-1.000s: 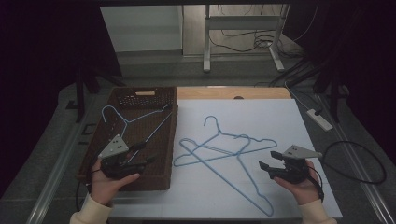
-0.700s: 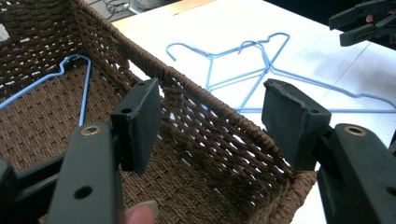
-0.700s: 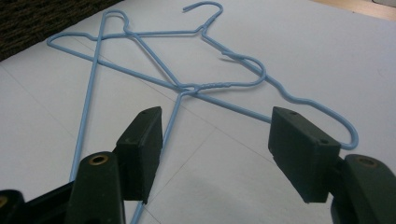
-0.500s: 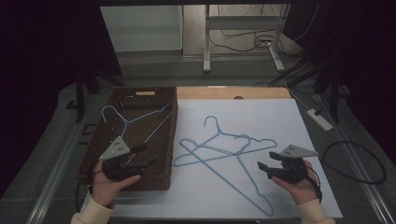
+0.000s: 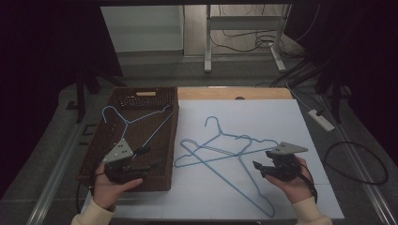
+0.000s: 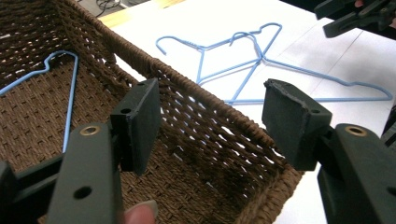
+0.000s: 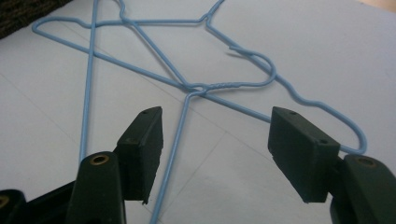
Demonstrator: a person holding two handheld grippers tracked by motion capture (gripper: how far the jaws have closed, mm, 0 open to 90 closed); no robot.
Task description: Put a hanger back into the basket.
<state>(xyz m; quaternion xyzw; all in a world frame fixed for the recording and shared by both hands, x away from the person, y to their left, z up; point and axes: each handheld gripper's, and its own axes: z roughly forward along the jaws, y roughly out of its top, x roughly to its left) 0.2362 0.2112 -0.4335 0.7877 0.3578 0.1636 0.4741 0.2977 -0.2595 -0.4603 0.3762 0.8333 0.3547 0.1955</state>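
From the high view, a brown woven basket [image 5: 112, 136] sits on the left part of the table, with one blue wire hanger [image 5: 136, 119] lying inside it. Two more blue hangers [image 5: 220, 150] lie crossed over each other on the white sheet [image 5: 281, 117] just right of the basket. The left gripper [image 5: 141, 168] is held in a hand over the basket's near end, its jaws pointing right and spread apart with nothing between them. The right gripper [image 5: 259, 169] is held in a hand [image 5: 293, 185] over the sheet near its right side, jaws pointing left toward the crossed hangers, apart from them; how wide they stand is hard to tell from here

In the left gripper view, the two black jaws stand wide apart and hold nothing. The basket's near wall [image 6: 210, 121] runs between them below, not touched as far as can be seen. The hanger in the basket [image 6: 70, 88] shows at left, and the crossed pair [image 6: 247, 70] lies beyond on the sheet. The other gripper [image 6: 359, 16] shows at the top right corner

In the right gripper view, the jaws are spread wide and empty, hovering above the sheet. One wire of the crossed hangers [image 7: 187, 88] runs down between them, and the twisted neck of a hanger lies just ahead of the jaws
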